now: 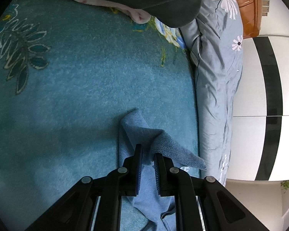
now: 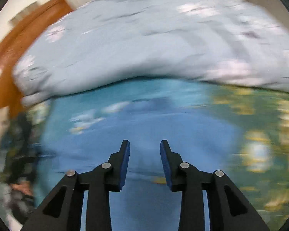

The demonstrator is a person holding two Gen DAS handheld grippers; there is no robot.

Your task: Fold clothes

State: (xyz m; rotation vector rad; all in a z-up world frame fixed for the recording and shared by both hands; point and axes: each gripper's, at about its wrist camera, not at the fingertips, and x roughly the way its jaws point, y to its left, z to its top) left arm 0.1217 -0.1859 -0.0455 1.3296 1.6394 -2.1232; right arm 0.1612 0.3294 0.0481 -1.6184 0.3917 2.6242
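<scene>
Our left gripper (image 1: pixel 148 154) pinches a fold of the blue cloth (image 1: pixel 144 130), which lies on the teal blanket (image 1: pixel 77 80) ahead of the jaws. Our right gripper (image 2: pixel 145 144) hangs apart, empty, above blurred blue fabric (image 2: pixel 144 119); quilt (image 2: pixel 144 44) beyond.

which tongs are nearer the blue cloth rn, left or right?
Left. The left tongs are shut on a fold of the blue cloth. The right tongs are open and empty, above blurred blue fabric.
</scene>
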